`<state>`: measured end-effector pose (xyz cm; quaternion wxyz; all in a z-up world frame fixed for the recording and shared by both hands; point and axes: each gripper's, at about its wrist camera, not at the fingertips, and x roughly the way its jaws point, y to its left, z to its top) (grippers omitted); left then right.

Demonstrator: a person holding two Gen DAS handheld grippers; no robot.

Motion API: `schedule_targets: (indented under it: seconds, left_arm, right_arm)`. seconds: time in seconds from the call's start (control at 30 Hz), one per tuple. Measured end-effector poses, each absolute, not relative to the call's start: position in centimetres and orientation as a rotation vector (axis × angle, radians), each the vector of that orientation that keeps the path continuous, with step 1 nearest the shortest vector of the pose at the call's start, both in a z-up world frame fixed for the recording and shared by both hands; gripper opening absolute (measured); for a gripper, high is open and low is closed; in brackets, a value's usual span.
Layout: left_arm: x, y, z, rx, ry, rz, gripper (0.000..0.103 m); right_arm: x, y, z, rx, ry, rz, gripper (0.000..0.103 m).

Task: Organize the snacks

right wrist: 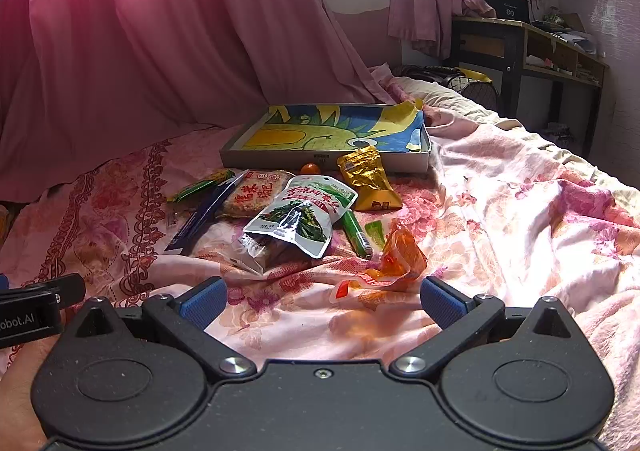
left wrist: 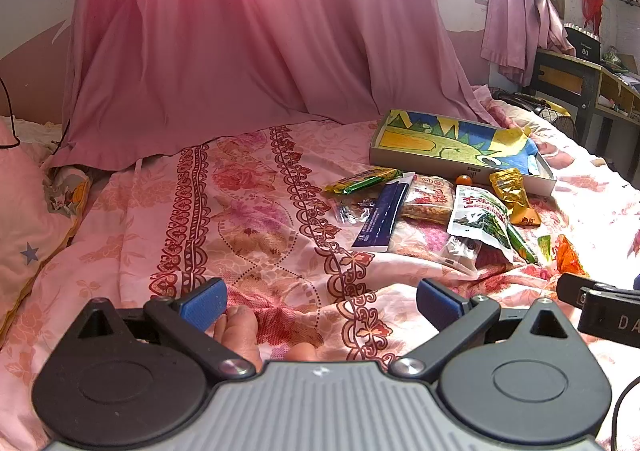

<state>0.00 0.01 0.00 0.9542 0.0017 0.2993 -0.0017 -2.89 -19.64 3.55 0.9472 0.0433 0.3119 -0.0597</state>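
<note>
Several snack packets lie in a loose heap on the floral bedspread. A shallow grey box [right wrist: 394,163] with a yellow and blue drawing inside lies behind them; it also shows in the left wrist view [left wrist: 420,161]. A white and green pouch [right wrist: 304,211] lies in the middle, also in the left wrist view [left wrist: 482,217]. A gold packet [right wrist: 368,179], a dark blue box [right wrist: 208,211] and an orange wrapper [right wrist: 396,263] lie around it. My left gripper [left wrist: 320,305] is open and empty over bare bedspread, left of the heap. My right gripper [right wrist: 322,303] is open and empty, just short of the orange wrapper.
A pink curtain [left wrist: 240,31] hangs behind the bed. A pink pillow [left wrist: 24,219] lies at the far left. A dark desk [right wrist: 520,47] stands at the back right beyond the bed's edge. Bare toes [left wrist: 240,331] show under my left gripper.
</note>
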Motion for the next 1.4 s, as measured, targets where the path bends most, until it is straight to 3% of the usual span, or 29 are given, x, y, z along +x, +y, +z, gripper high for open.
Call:
schedule_targets:
  seconds: [1.4]
  left_arm:
    - [-0.21, -0.29, 0.42, 0.004, 0.613, -0.008, 0.103]
  right_arm:
    - [-2.85, -19.70, 3.56, 0.088, 0.639, -0.121, 0.103]
